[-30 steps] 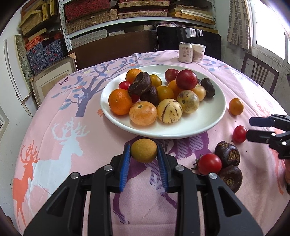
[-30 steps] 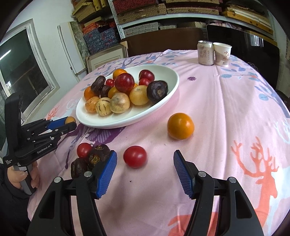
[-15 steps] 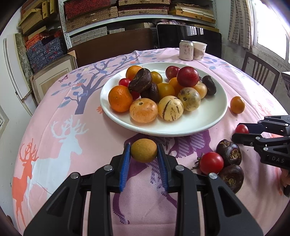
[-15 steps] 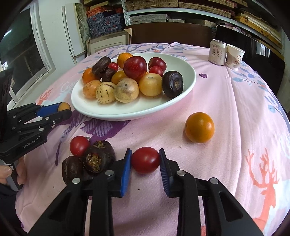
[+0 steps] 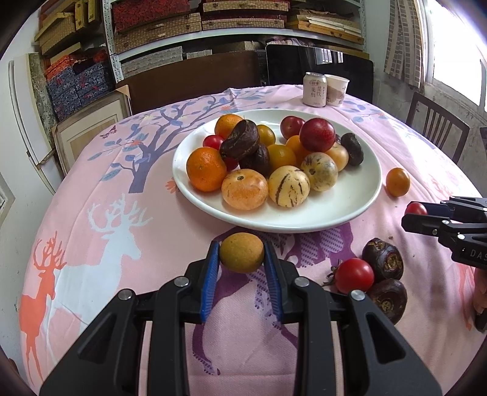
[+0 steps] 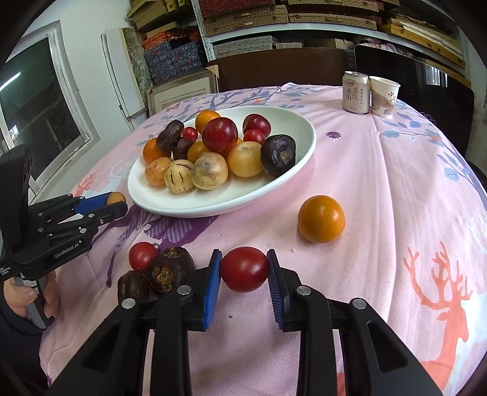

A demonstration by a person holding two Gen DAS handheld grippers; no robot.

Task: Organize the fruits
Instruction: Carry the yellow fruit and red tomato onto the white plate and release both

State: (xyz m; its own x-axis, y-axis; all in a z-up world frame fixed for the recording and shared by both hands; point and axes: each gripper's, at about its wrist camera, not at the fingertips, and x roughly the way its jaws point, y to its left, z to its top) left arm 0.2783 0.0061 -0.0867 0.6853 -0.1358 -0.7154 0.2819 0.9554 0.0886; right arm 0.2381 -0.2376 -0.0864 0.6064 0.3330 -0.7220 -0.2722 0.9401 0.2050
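Observation:
A white plate (image 5: 350,201) (image 6: 292,170) holds several oranges, plums, dark fruits and striped melons. My left gripper (image 5: 242,254) is shut on a small yellow-brown fruit (image 5: 242,252) just in front of the plate's near rim; it also shows in the right wrist view (image 6: 112,202). My right gripper (image 6: 244,268) is shut on a red tomato (image 6: 244,268), held just above the cloth; it also shows in the left wrist view (image 5: 420,213). An orange (image 6: 321,218) (image 5: 397,182), another tomato (image 5: 354,275) (image 6: 142,256) and two dark fruits (image 5: 382,259) (image 6: 170,268) lie loose on the tablecloth.
A drink can (image 5: 314,90) (image 6: 355,92) and a paper cup (image 5: 336,90) (image 6: 384,96) stand at the table's far edge. A chair (image 5: 438,128) stands at the right. Shelves with boxes (image 5: 170,27) stand behind the round table.
My right gripper moved onto the red tomato, shut on it and raised it slightly. My left gripper kept hold of the yellow-brown fruit and lifted a little toward the plate.

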